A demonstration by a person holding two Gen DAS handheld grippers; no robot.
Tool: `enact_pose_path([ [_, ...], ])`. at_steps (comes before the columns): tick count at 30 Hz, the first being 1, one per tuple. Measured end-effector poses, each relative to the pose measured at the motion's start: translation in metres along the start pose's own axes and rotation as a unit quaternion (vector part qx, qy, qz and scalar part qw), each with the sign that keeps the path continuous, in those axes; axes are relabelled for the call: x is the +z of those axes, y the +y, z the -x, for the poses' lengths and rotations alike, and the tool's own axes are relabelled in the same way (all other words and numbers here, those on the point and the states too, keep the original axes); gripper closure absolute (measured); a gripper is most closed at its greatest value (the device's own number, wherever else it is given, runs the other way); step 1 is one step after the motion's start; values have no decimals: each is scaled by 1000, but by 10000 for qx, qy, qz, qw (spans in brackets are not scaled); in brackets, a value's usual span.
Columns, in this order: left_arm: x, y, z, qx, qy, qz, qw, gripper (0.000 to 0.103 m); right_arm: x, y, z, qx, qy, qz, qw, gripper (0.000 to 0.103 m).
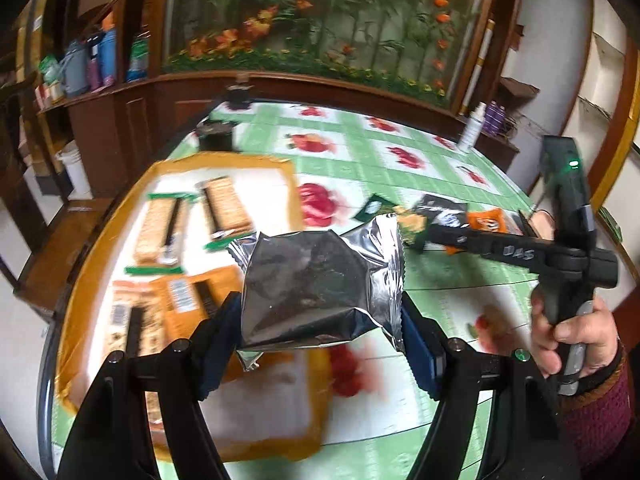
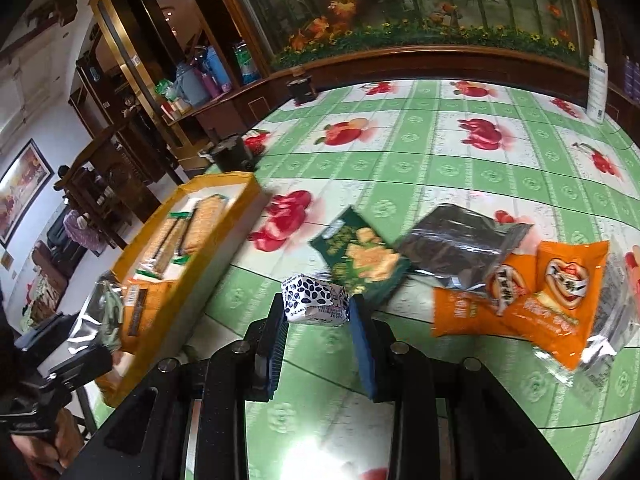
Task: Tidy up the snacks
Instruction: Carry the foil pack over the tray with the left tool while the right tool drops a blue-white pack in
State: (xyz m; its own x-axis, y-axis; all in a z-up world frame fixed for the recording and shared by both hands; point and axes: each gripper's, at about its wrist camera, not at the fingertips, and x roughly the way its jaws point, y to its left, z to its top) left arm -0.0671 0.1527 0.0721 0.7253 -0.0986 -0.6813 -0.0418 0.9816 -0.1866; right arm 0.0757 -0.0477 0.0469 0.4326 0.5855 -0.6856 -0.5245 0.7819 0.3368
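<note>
My left gripper is shut on a silver foil snack packet and holds it above the near right part of an orange-rimmed tray. The tray holds several cracker packs and orange packets. My right gripper is shut on a small white packet with dark blue dots, held above the table. Beyond it lie a green snack bag, a dark foil bag and orange packets. The right gripper also shows in the left wrist view, and the left gripper in the right wrist view.
The table has a green checked cloth with red fruit prints. Two dark round containers stand near its far left edge. A white bottle stands at the far right. A wooden cabinet with bottles stands beyond the table.
</note>
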Motion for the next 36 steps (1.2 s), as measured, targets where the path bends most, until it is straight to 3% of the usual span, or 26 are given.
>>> enact_pose_path([
  [9, -22, 39, 3, 215, 107, 313, 9992, 29, 5, 56, -12, 378, -45, 264, 9989, 69],
  [21, -35, 45, 4, 346, 132, 217, 9991, 29, 15, 131, -69, 695, 390, 628, 9948, 69],
  [29, -44, 48, -5, 275, 275, 215, 9990, 29, 14, 146, -106, 443, 650, 679, 9946, 69],
  [36, -43, 49, -7, 211, 315, 240, 9990, 29, 8, 154, -110, 260, 564, 1000, 9930, 69],
])
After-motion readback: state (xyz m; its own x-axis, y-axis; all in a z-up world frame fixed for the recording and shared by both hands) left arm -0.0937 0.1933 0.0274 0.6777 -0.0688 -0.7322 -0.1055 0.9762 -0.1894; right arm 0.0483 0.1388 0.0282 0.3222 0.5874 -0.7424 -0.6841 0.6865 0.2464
